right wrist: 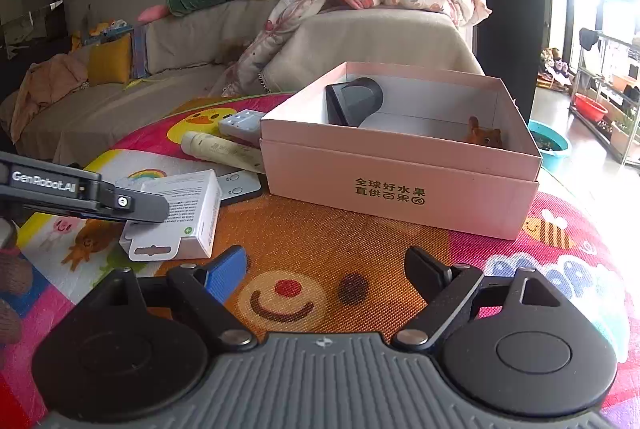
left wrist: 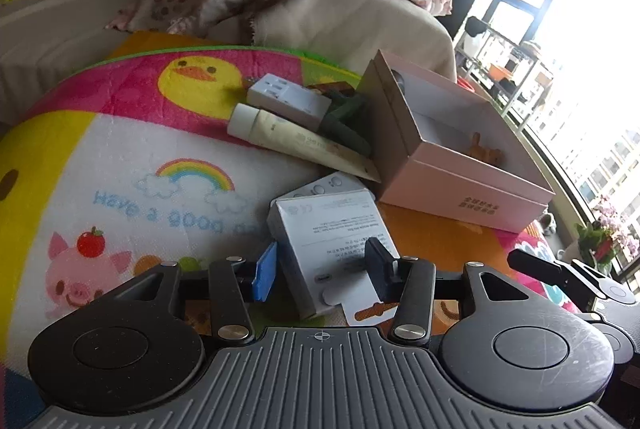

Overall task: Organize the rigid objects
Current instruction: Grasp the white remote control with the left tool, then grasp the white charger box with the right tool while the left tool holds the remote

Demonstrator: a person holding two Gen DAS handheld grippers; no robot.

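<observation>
One pink box [right wrist: 400,185] holding a dark speaker [right wrist: 354,101] and brown toy [right wrist: 484,135], left hand-held gripper [left wrist: 324,271] straddling white carton [left wrist: 328,241], right hand-held gripper [right wrist: 326,273] released

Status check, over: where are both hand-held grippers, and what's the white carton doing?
Left hand-held gripper straddles white carton; grip unclear. Right hand-held gripper open, empty, over mat. Pink box ahead, nothing blocking.

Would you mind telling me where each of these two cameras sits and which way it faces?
Left wrist: on the left gripper, angled down at the white carton between its fingers; own fingers show, plus the right gripper's finger.
Right wrist: on the right gripper, open above the play mat, facing the pink box; own fingers show, plus the left gripper entering at left.
Shared: carton, pink box, cream tube, sofa.
</observation>
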